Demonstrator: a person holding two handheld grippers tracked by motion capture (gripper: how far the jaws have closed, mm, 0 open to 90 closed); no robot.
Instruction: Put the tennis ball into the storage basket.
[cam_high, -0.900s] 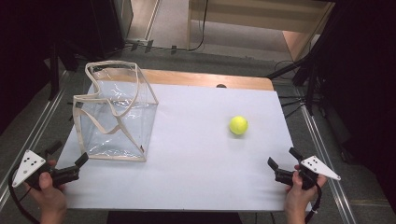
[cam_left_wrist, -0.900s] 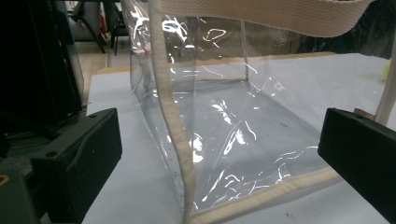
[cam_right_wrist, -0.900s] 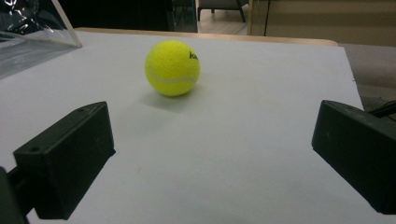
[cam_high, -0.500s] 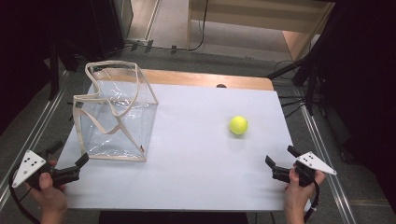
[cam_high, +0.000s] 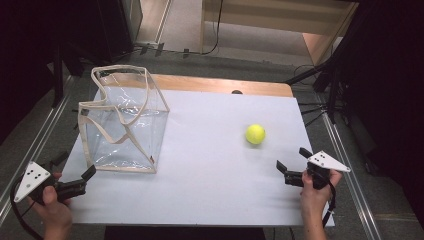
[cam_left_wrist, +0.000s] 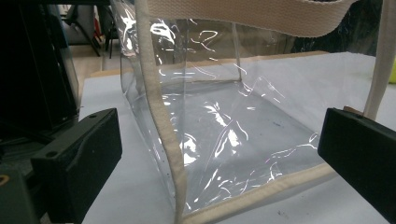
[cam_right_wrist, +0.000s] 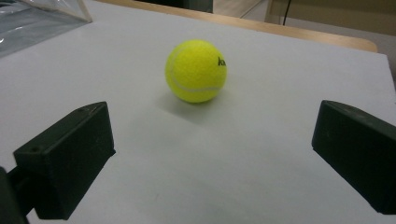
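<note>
Judging by the layout, nothing is done yet: the tennis ball (cam_high: 255, 134) lies loose mid-table, well apart from the clear bag (cam_high: 124, 120), while the left gripper (cam_high: 74, 170) and right gripper (cam_high: 293, 159) hang wide open, empty

A white table (cam_high: 210, 165) with a wooden strip (cam_high: 220, 85) on its far edge. Behind it, grey floor (cam_high: 185, 37) with black cables (cam_high: 217, 25).

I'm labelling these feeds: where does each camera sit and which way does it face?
High view: above the table's near side, facing forward and down; both hands, left gripper, right gripper.
Left gripper view: between open jaws, facing the clear tote bag.
Right gripper view: between open jaws, facing the tennis ball.
Shared: bag and ball appear from above too.
</note>
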